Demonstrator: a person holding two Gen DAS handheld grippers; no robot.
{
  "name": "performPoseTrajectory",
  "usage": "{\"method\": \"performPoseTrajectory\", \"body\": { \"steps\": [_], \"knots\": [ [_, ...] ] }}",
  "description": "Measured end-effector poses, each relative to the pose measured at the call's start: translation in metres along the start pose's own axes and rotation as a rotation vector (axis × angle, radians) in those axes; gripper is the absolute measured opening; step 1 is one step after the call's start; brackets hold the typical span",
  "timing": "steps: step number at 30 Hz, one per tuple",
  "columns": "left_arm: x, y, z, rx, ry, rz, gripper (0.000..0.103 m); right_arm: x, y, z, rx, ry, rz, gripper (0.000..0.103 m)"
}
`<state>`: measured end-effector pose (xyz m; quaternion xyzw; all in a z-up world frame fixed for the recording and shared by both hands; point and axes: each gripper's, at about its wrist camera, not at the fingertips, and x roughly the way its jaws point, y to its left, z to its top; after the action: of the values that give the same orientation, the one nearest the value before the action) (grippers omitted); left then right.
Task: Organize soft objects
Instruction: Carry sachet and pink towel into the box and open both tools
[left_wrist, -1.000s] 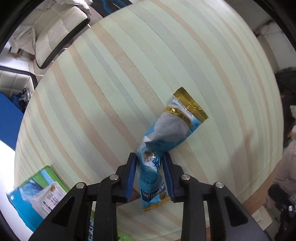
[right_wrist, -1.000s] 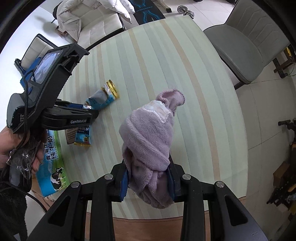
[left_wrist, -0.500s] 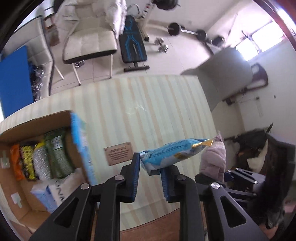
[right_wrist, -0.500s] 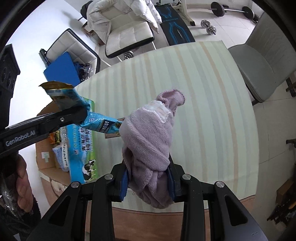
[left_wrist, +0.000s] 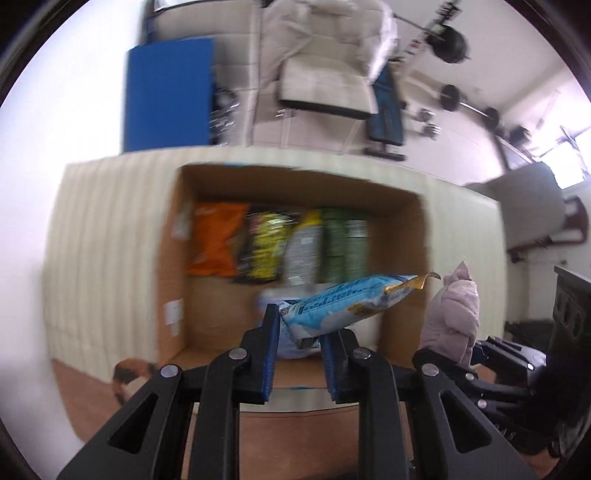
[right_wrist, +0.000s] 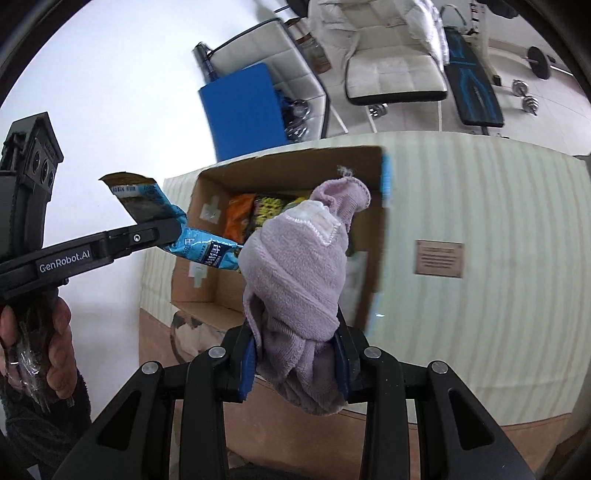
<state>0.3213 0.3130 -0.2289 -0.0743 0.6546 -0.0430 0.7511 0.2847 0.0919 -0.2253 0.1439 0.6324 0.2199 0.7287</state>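
My left gripper (left_wrist: 299, 332) is shut on a blue snack packet (left_wrist: 351, 301) with a gold end and holds it in the air over the open cardboard box (left_wrist: 295, 184). The packet also shows in the right wrist view (right_wrist: 195, 247). My right gripper (right_wrist: 295, 343) is shut on a bundled lilac sock (right_wrist: 295, 266) and holds it above the near right edge of the box (right_wrist: 291, 158). The sock shows at the right in the left wrist view (left_wrist: 452, 317). Several snack bags (left_wrist: 273, 243) lie in the far half of the box.
The box stands on a striped table (right_wrist: 480, 229) near its left end. A small brown plaque (right_wrist: 439, 257) lies on the table right of the box. White chairs (right_wrist: 388, 74), a blue panel (right_wrist: 240, 107) and weights stand beyond the table.
Both grippers have swung left from the table's middle to over the box. The packet was lifted off the table. The sock stays held.
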Motion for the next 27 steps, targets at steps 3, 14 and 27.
{"method": "performPoseTrajectory", "body": {
  "steps": [3, 14, 27],
  "knots": [
    [0.027, 0.041, 0.0, -0.087, 0.059, 0.016, 0.019, 0.056, 0.042, 0.01, -0.015, 0.055, 0.023, 0.036],
    [0.124, 0.084, 0.001, -0.093, 0.317, 0.087, 0.019, 0.204, 0.074, 0.013, 0.115, 0.259, 0.019, 0.036],
    [0.09, 0.088, 0.01, -0.043, 0.266, 0.052, 0.074, 0.222, 0.077, 0.005, 0.119, 0.266, -0.058, 0.09]
  ]
}}
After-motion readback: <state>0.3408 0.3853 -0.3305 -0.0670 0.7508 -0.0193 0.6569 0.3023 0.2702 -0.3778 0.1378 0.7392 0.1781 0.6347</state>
